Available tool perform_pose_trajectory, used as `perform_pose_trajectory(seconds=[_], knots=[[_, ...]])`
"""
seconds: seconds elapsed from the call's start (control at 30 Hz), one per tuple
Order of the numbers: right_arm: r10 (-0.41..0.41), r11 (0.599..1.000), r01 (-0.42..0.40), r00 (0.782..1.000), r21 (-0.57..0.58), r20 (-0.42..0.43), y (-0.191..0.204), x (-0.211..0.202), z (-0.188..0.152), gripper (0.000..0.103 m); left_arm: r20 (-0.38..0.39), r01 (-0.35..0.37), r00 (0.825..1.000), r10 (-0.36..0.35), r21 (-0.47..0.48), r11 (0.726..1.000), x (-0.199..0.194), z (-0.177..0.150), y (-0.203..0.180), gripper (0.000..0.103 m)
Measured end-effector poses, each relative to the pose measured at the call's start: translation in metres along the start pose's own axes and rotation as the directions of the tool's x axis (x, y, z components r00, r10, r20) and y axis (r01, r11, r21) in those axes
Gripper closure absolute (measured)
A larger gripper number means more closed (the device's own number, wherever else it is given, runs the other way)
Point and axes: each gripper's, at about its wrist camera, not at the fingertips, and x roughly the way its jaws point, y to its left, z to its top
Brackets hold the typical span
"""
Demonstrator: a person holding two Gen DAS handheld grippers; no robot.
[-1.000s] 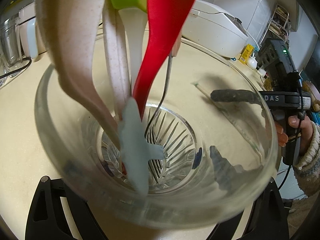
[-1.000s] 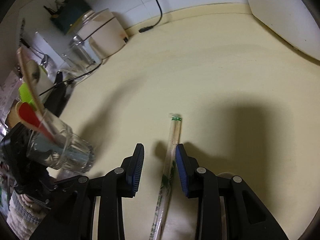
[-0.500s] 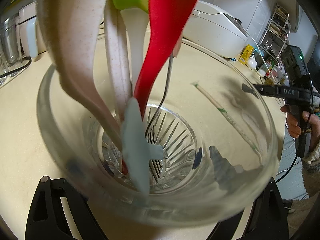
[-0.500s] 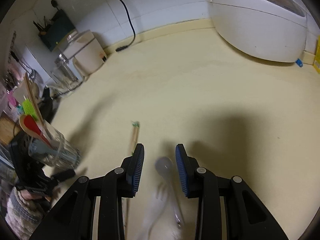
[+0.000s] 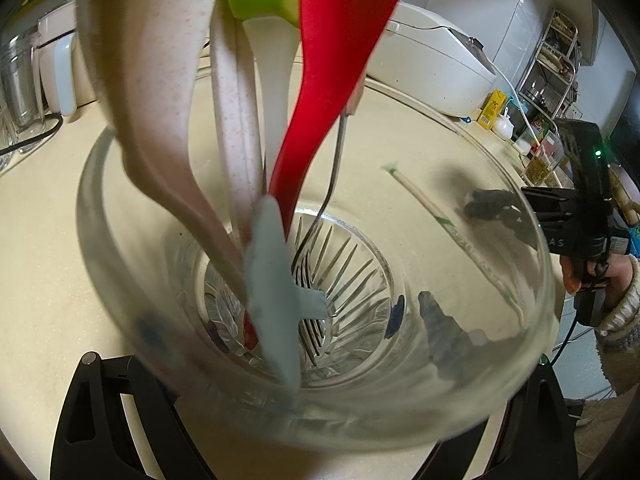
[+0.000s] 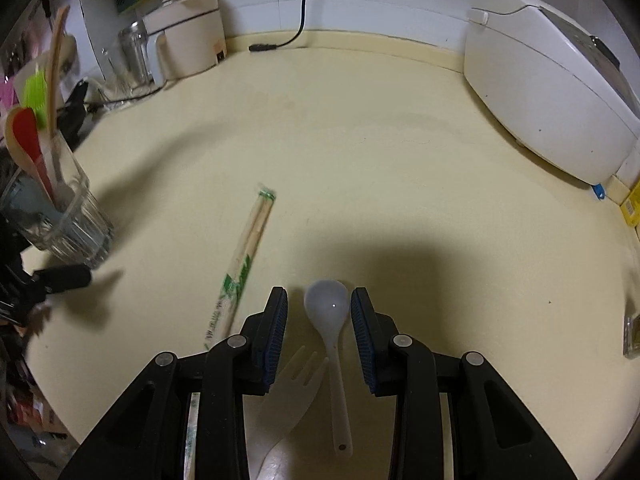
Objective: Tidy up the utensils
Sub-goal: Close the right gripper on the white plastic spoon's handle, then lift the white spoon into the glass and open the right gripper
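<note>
Fingers of the right gripper [image 6: 319, 330] are spread around a translucent white plastic spoon [image 6: 329, 322], while a ribbed clear glass tumbler [image 5: 532, 280] is clamped by the left gripper [image 5: 312, 420].

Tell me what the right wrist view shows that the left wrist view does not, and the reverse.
Only the right wrist view shows the white spoon lying between the open right tongs, with the plastic fork beside it on the counter. Only the left wrist view looks down into the glass, showing the metal fork tines at its bottom and the left tongs closed around it. Both show the wrapped chopsticks on the counter, the red spoon in the glass, and the rice cooker.
</note>
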Motion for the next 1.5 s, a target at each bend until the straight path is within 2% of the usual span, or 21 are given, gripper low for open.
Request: perform_pose_trajectory(seconds=[0.2, 0.23, 0.27, 0.43, 0.73, 0.87, 1.0, 1.2, 1.33, 1.4, 1.5], knots=[[-0.004, 1.000, 0.005, 1.000, -0.026, 0.027, 0.000, 0.003, -0.003, 0.070, -0.001, -0.001, 1.000, 0.001, 0.001, 1.000, 0.000, 0.000, 0.001, 0.009], [-0.004, 0.999, 0.005, 0.999, -0.035, 0.032, -0.001, 0.003, -0.004, 0.071, -0.001, -0.001, 1.000, 0.001, 0.001, 1.000, 0.000, 0.000, 0.001, 0.009], [-0.006, 0.999, 0.007, 0.999, -0.035, 0.034, -0.001, 0.004, -0.003, 0.078, -0.001, -0.001, 1.000, 0.001, 0.001, 1.000, 0.000, 0.000, 0.001, 0.009], [0.035, 0.999, -0.035, 0.999, 0.002, 0.042, -0.005, 0.002, 0.000, 0.079, 0.000, 0.001, 1.000, -0.001, 0.000, 1.000, -0.002, -0.001, 0.002, 0.009], [0.065, 0.994, -0.081, 0.976, 0.069, 0.206, -0.006, -0.026, 0.017, 0.079, -0.003, -0.006, 1.000, 0.006, 0.007, 1.000, -0.003, 0.000, 0.001, 0.009], [0.083, 0.989, -0.116, 0.952, 0.096, 0.294, -0.005, -0.044, 0.035, 0.079, -0.005, -0.009, 1.000, 0.009, 0.009, 1.000, -0.001, 0.001, -0.001, 0.009], [0.098, 0.988, -0.133, 0.927, 0.074, 0.361, 0.004, -0.063, 0.051, 0.079, -0.005, -0.008, 1.000, 0.008, 0.009, 1.000, -0.001, 0.001, -0.001, 0.009], [0.128, 0.986, -0.161, 0.904, 0.047, 0.409, 0.017, -0.082, 0.066, 0.079, -0.005, -0.004, 1.000, 0.004, 0.006, 1.000, -0.001, 0.002, -0.003, 0.009], [0.219, 0.967, -0.253, 0.877, 0.023, 0.428, 0.030, -0.096, 0.074, 0.079, -0.003, 0.000, 1.000, 0.000, 0.002, 1.000, -0.001, 0.002, -0.001, 0.009], [0.282, 0.949, -0.315, 0.856, 0.003, 0.434, 0.039, -0.101, 0.080, 0.079, -0.004, 0.000, 1.000, 0.000, 0.002, 1.000, -0.001, 0.002, 0.000, 0.009], [0.403, 0.900, -0.435, 0.804, -0.029, 0.438, 0.057, -0.107, 0.091, 0.079, -0.004, -0.002, 1.000, 0.002, 0.003, 1.000, -0.001, 0.002, 0.001, 0.009]])
